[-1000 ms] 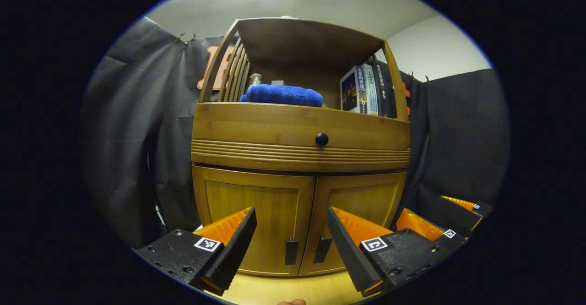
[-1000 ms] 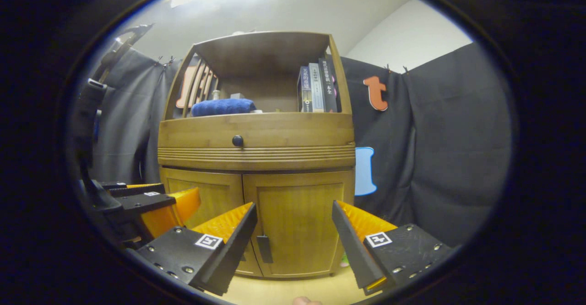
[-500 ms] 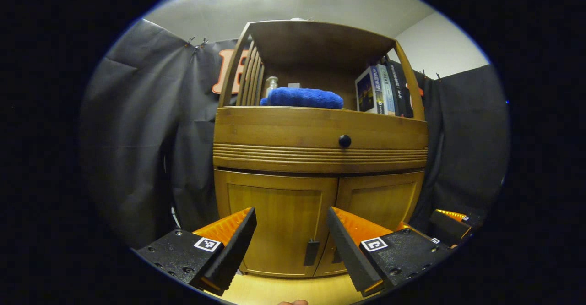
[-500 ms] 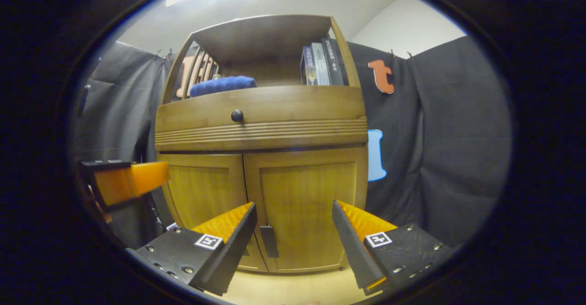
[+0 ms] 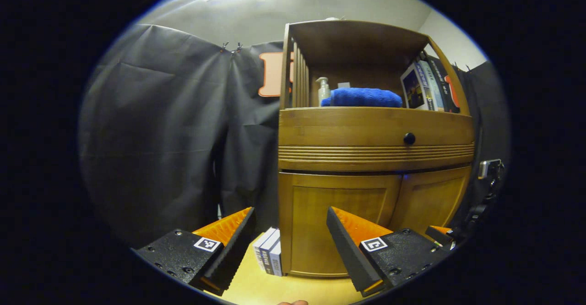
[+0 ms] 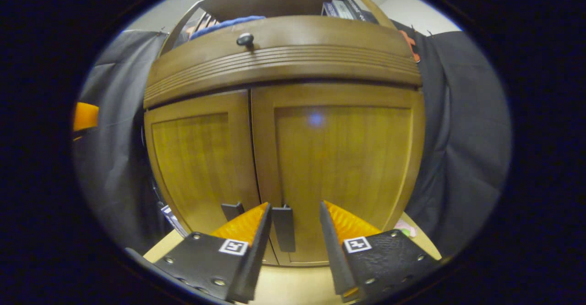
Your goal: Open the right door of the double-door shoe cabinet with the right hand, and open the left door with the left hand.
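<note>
Both doors shut; nothing opened yet. Right hand-held gripper [image 6: 293,222], jaws partly open and empty, straddling right door [image 6: 339,167] handle [image 6: 283,228] at 6 o'clock. Left hand-held gripper [image 5: 290,231] wide, empty, near left door [image 5: 336,225] at 5 o'clock, handle hidden.

No lettering is legible: the print on the books [image 5: 423,89] on the shelf is too small.

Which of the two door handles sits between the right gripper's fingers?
The right door's handle: it stands in the open right gripper; the left door's handle lies outside.
</note>
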Available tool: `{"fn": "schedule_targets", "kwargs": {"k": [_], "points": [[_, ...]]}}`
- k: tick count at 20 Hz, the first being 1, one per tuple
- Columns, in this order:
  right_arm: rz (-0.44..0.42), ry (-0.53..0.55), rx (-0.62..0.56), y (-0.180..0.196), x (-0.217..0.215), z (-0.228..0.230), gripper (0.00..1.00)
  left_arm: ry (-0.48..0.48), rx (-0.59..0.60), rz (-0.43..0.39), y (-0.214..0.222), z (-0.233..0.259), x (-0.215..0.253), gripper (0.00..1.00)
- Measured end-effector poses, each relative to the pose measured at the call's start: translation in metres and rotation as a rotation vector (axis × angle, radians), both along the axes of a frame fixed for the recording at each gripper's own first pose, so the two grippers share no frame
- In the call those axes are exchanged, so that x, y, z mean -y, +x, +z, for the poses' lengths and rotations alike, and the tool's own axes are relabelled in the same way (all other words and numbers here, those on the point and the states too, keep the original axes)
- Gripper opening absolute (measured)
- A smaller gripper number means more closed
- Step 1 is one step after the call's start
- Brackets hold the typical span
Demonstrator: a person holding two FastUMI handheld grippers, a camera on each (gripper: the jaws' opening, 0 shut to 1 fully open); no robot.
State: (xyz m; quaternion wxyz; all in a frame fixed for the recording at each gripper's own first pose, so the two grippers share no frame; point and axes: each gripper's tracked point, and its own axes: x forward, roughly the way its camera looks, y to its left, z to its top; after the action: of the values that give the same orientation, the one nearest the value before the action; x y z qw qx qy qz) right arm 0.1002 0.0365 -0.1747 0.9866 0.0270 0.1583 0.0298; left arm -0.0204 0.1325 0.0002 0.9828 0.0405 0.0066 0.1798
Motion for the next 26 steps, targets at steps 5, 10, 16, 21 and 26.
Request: {"fn": "schedule_targets", "kwargs": {"k": [5, 10, 16, 21, 26], "points": [[0.02, -0.008, -0.054, 0.018, -0.017, -0.026, 0.42, -0.003, -0.014, 0.084, -0.006, -0.007, -0.026, 0.92], [0.001, -0.07, -0.053, 0.021, -0.022, -0.031, 0.41, -0.027, -0.024, 0.115, -0.008, -0.014, -0.037, 0.96], [-0.086, -0.074, -0.034, 0.029, -0.017, -0.039, 0.36, -0.048, -0.03, 0.112, -0.013, -0.019, -0.04, 0.92], [-0.106, -0.054, -0.033, 0.028, -0.016, -0.037, 0.28, -0.052, -0.038, 0.092, -0.019, -0.022, -0.04, 0.92], [-0.148, -0.039, -0.036, 0.026, -0.013, -0.026, 0.28, -0.048, -0.025, 0.085, -0.028, -0.018, -0.044, 0.92]]}}
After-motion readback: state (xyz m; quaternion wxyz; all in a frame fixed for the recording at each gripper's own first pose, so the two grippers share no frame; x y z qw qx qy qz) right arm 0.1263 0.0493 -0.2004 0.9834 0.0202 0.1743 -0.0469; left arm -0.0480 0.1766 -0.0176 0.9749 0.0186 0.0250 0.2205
